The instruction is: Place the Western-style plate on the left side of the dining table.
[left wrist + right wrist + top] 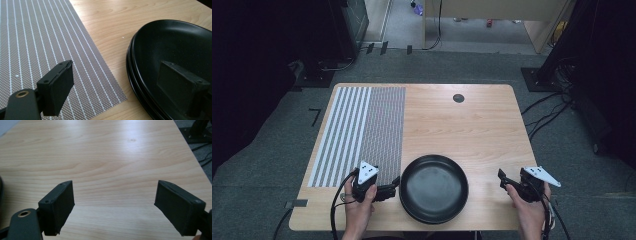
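Two stacked round black plates (433, 188) sit at the table's (472, 130) near edge, probably rigid, smooth and breakable; take the rim. Left gripper (395, 187) gapes astride it; right gripper (502, 178) gapes, empty.

Left gripper (393, 187) beside black plate (434, 188); right gripper (502, 178) apart.

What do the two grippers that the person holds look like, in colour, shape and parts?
Both the left gripper and the right gripper are black, each topped by a grey three-cornered plate with small dark marks. Each has two flat rectangular black jaws; a brass-coloured ring shows near one jaw. A black cable trails from each. The forearms are bare, with no sleeves in view.
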### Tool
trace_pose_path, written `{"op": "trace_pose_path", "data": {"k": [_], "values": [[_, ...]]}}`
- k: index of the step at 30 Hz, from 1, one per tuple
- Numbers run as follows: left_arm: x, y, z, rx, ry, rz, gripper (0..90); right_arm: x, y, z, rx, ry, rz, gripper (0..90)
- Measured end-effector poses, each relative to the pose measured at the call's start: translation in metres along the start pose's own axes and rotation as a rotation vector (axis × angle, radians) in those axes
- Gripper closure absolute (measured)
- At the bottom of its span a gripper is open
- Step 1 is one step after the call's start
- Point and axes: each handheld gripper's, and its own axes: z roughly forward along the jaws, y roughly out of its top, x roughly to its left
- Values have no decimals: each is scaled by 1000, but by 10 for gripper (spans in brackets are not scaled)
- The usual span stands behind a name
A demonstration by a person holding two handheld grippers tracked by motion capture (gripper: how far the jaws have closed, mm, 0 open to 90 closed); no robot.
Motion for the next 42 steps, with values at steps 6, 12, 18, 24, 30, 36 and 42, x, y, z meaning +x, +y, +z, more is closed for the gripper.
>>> {"op": "trace_pose_path", "data": {"k": [6, 12, 18, 24, 30, 36, 42], "values": [[-6, -2, 3, 7, -15, 5, 138, 19, 3, -4, -48, 33, -22, 209], [-9, -3, 5, 7, -43, -19, 138, 40, 4, -7, -64, 93, -49, 313], [-12, -4, 7, 15, -62, -24, 136, 57, 4, -11, -71, 185, -42, 487], [-18, -6, 10, 26, -67, -17, 136, 70, 4, -14, -63, 231, -3, 541], [-18, -6, 12, 40, -99, -53, 136, 78, -1, -13, 0, 270, 87, 610], [-21, -6, 11, 43, -122, -44, 151, 83, -3, -14, 10, 284, 92, 707], [-20, -9, 13, 54, -135, -52, 337, 85, -5, -14, 14, 268, 96, 757]]}}
